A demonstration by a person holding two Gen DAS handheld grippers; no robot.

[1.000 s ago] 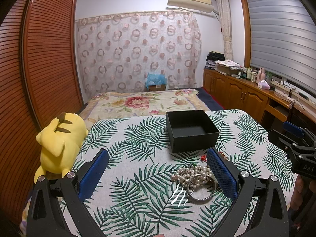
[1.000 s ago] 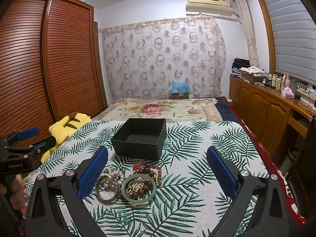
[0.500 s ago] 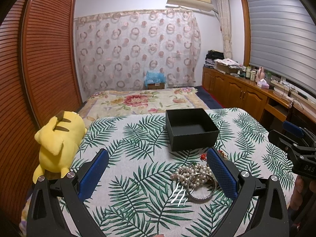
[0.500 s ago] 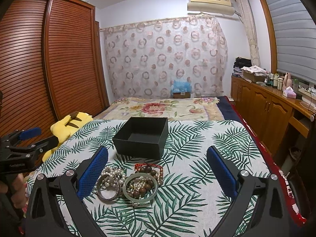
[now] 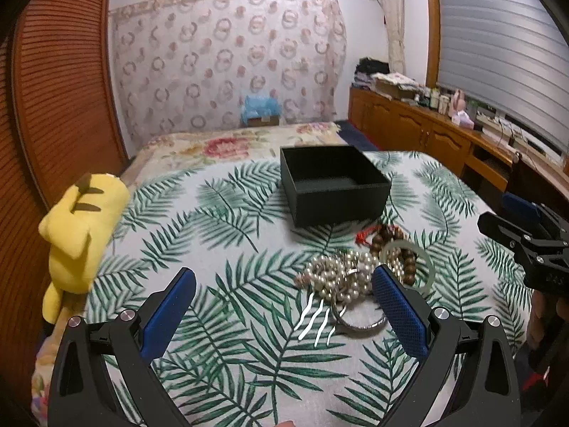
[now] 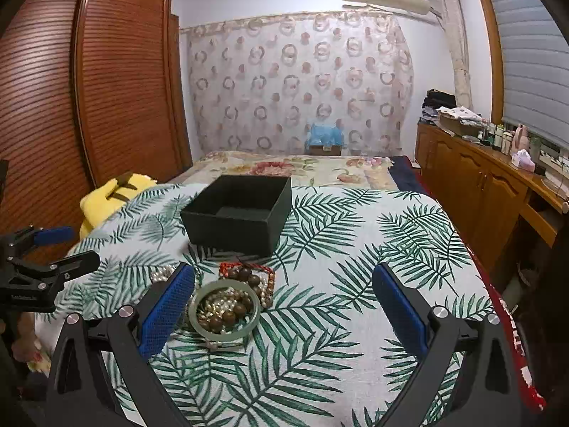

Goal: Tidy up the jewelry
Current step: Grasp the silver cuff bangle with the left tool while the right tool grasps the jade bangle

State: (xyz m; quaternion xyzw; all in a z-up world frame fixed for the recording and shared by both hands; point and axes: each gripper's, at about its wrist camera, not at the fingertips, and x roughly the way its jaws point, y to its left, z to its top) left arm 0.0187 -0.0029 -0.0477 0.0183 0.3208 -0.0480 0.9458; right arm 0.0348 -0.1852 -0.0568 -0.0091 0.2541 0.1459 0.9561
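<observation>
Left gripper [image 5: 284, 299] spread wide, nothing between its blue pads [image 5: 398, 311]; right gripper [image 6: 284, 299] likewise wide apart and empty. Just ahead of the left gripper's right pad, a silver bangle [image 5: 359, 320] lying flat under a heap of pearl strands [image 5: 334, 277]. Beside the right gripper's left pad, a pale green jade bangle [image 6: 224, 309] flat on the palm-leaf cloth [image 6: 355, 249], brown wooden beads [image 6: 245, 277] piled inside and across it, red cord [image 6: 227, 267] at the far end. Heap's long axis running crosswise to both grippers. Beyond the heap, an open black box [image 6: 238, 220], mouth up, one corner turned toward the right gripper. Far left, a yellow plush toy [image 5: 81, 227].
</observation>
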